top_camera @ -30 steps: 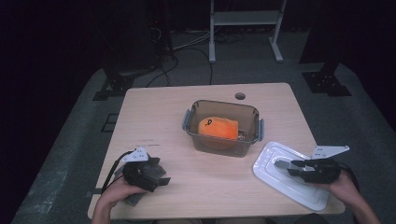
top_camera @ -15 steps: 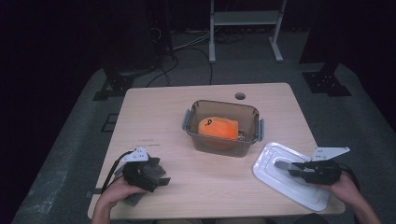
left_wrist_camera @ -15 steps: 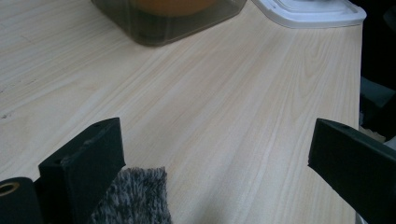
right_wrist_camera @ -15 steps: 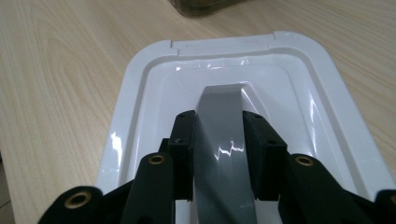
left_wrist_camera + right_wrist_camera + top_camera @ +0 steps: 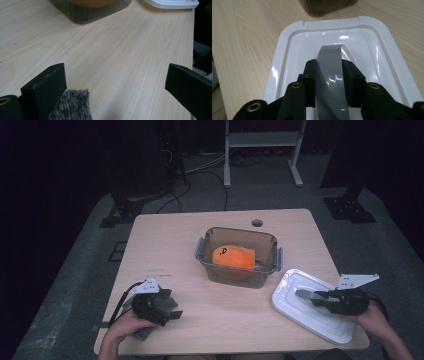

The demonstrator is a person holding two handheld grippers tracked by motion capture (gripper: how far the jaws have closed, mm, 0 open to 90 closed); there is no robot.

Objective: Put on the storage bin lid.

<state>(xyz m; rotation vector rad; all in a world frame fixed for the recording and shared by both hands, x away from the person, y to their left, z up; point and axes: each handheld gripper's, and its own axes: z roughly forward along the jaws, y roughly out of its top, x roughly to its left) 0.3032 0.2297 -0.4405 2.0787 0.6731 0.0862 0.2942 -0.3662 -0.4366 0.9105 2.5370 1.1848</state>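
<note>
A white lid [image 5: 300,312] lies flat at the table's front right, with a grey handle strip [image 5: 330,75] along its middle. My right gripper [image 5: 329,65] is shut on that handle; its jaws have just been closing, and the strip sits between the pads. In the high view the right gripper [image 5: 320,298] reaches over the lid from the right. A translucent grey container [image 5: 235,281] at the table's centre holds an orange plush item [image 5: 234,257]. My left gripper [image 5: 172,306] rests at the front left. Its jaws [image 5: 116,75] stand wide open over bare wood, holding nothing.
A grey fuzzy cloth [image 5: 71,105] lies under the left gripper's near jaw. The table has a round hole [image 5: 257,223] near its far edge. A white metal stand [image 5: 262,140] and cables sit on the dark floor beyond the table.
The right hand has shifted very slightly on the lid. The left gripper, container and lid lie where they were.
</note>
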